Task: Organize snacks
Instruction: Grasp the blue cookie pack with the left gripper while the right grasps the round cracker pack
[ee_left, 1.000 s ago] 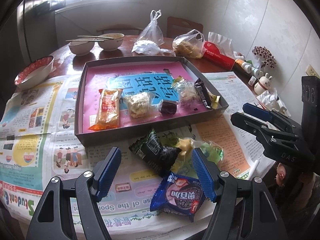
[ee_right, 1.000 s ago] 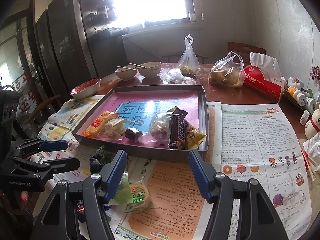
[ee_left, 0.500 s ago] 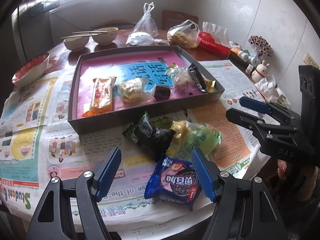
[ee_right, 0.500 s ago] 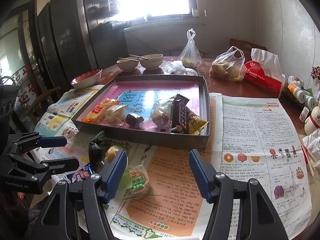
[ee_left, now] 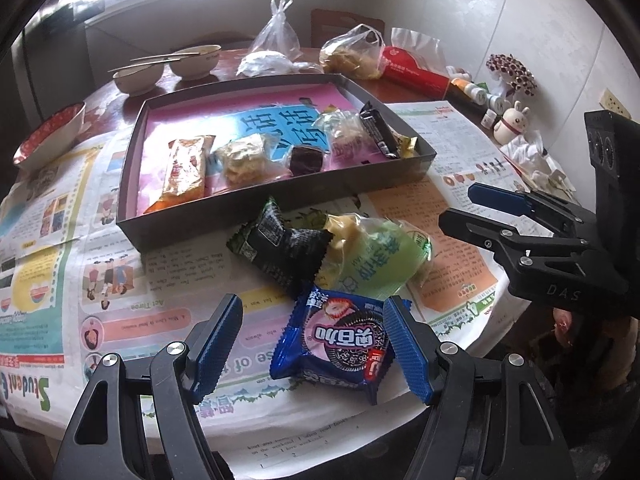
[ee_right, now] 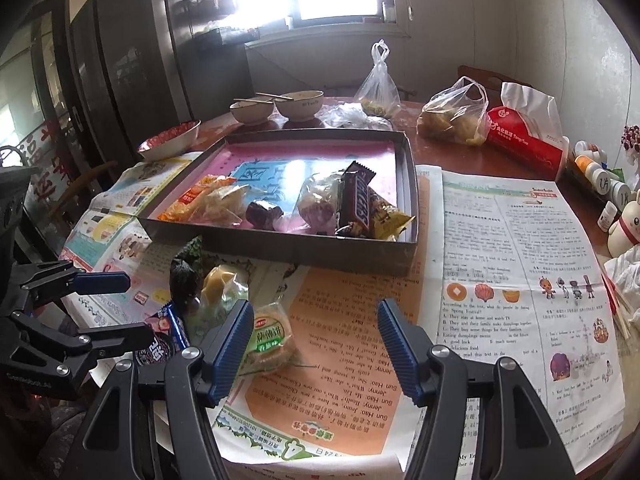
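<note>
A grey tray (ee_left: 280, 196) with a pink and blue liner holds several wrapped snacks, among them an orange bar (ee_left: 184, 168) and a dark chocolate bar (ee_left: 378, 132). In front of it on the newspaper lie a black packet (ee_left: 280, 248), a green packet (ee_left: 372, 256) and a blue cookie packet (ee_left: 340, 344). My left gripper (ee_left: 312, 344) is open and hangs low over the blue packet, which lies between its fingers, nearer the right one. My right gripper (ee_right: 316, 336) is open over bare newspaper, just right of the green packet (ee_right: 268, 340). The tray (ee_right: 280, 248) lies beyond it.
Newspaper sheets (ee_right: 520, 260) cover the round table's near half. Behind the tray stand two bowls with chopsticks (ee_left: 168, 68), a red-patterned bowl (ee_left: 48, 136), plastic bags (ee_left: 352, 52) and a red tissue pack (ee_left: 416, 72). Small bottles and a rabbit figure (ee_left: 512, 120) line the right side.
The left gripper has come down and closer to the loose packets; the blue packet now lies between its fingers. The right gripper has barely moved.
</note>
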`<state>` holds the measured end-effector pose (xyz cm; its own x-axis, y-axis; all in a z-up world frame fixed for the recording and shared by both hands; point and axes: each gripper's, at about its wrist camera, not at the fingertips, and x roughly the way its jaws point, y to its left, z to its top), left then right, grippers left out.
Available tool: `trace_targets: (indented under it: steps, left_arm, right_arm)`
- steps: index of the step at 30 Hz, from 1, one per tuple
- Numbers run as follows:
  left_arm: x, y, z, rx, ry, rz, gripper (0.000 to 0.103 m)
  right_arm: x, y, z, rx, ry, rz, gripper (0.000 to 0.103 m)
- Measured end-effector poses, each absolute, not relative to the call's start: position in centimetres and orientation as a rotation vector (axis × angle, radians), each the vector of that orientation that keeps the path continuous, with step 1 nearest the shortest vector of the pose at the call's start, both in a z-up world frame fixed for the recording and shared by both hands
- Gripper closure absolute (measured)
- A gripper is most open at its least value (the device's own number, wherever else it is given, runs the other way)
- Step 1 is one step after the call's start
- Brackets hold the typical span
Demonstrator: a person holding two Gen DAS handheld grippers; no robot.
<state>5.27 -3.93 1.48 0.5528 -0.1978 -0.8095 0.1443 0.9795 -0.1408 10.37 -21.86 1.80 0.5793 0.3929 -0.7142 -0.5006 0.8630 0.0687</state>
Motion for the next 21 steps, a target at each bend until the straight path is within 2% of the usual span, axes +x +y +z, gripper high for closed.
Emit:
trace_targets:
  steps: [21]
  left_arm:
    - [5.4, -5.8, -0.6, -0.009, 1.023, -0.240, 0.029]
  right_arm:
    - [9.0, -19.8, -1.2, -0.305, 0.868, 0.580, 0.039]
